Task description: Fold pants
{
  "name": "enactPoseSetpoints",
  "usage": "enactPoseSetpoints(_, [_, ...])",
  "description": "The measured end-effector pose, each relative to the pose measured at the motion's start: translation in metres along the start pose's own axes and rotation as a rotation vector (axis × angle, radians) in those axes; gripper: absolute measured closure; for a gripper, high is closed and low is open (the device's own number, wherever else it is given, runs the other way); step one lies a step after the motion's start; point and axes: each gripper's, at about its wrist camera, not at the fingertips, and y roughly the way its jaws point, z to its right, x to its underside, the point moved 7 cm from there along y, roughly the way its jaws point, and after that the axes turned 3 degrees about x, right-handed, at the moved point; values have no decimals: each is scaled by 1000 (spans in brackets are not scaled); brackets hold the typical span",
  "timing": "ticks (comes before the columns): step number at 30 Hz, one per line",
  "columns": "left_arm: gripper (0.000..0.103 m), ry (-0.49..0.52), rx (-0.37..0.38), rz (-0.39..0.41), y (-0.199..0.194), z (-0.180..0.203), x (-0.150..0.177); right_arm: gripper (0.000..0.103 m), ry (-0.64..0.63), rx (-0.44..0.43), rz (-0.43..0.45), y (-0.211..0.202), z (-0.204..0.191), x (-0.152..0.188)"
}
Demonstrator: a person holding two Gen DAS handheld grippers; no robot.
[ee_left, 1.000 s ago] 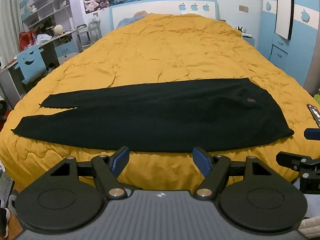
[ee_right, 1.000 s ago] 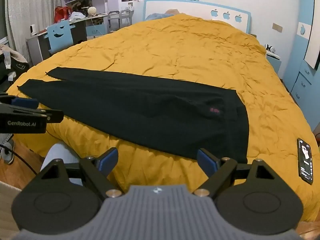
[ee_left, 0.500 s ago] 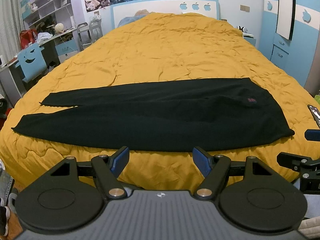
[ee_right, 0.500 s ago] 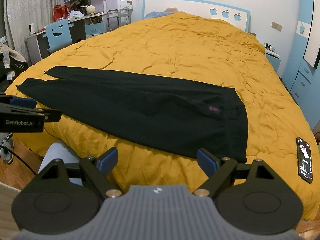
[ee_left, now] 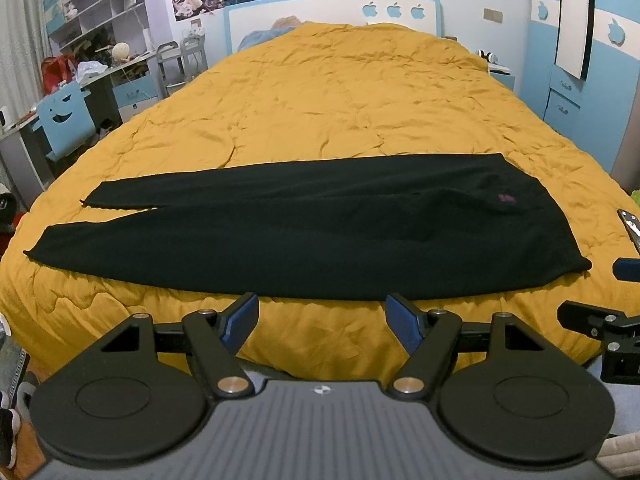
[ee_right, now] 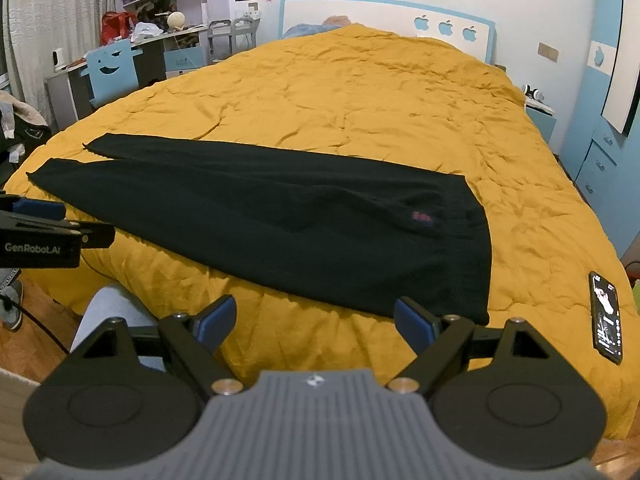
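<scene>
Lying flat across the near edge of one yellow quilt [ee_left: 340, 100]: one pair of black pants [ee_left: 304, 236], two legs reaching toward nine o'clock, waistband toward three o'clock. Hovering short of the bed edge at six o'clock, touching no cloth: two tongs, left gripper [ee_left: 322, 320] and right gripper [ee_right: 314, 320], each spreading both blue pads wide apart, gripping nothing. Resting on the quilt at four o'clock: one phone [ee_right: 607, 317].
</scene>
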Motion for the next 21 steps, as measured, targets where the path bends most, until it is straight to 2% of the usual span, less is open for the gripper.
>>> enactPoseSetpoints(21, [18,-2,-5,-5,0,-1,1,21,7,6,5,0,0,1])
